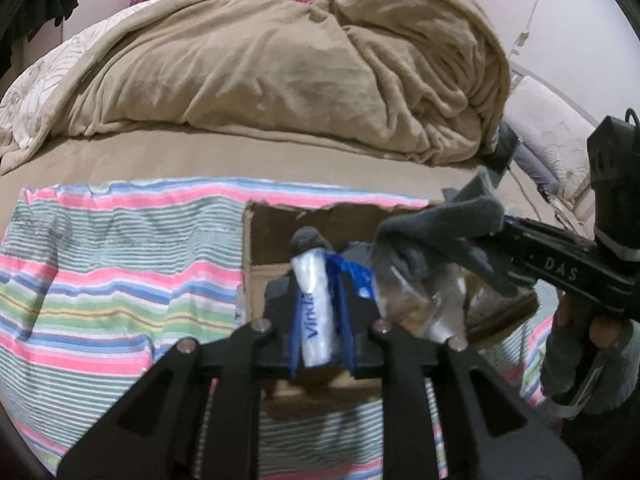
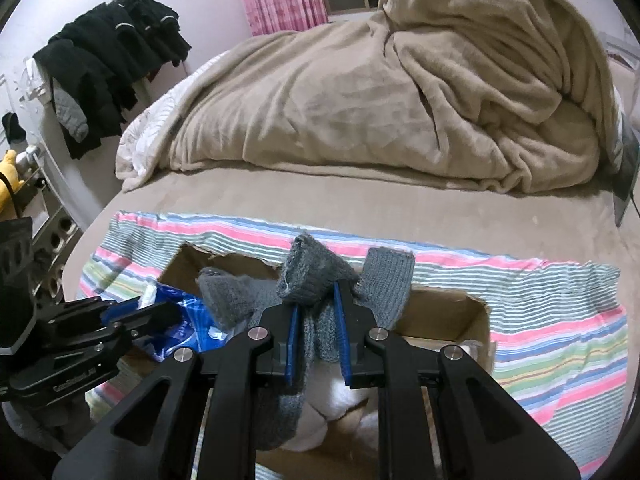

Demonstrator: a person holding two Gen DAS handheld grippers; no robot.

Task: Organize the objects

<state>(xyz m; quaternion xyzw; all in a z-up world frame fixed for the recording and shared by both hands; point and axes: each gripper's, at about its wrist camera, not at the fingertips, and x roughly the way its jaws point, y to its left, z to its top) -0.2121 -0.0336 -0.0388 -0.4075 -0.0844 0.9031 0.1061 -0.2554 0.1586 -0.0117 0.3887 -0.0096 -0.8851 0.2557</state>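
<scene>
A striped cloth (image 2: 560, 320) covered the near end of a bed, with an open cardboard box (image 2: 476, 316) resting on it. Over the box, the left gripper (image 1: 316, 308) pinched a blue-and-white Vinda tissue pack (image 1: 316, 320). Just beside it, the right gripper (image 2: 316, 332) was clamped on a grey knitted glove (image 2: 312, 276). Behind lay a rumpled beige blanket (image 2: 360, 100).

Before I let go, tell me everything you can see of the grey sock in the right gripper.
The grey sock is a thick ribbed knit, bunched and folded. The right gripper is shut on its middle: folded ends stick up past the fingertips, the rest hangs down behind the jaws. It is held over the open cardboard box, close to the blue tissue pack in the left gripper.
</scene>
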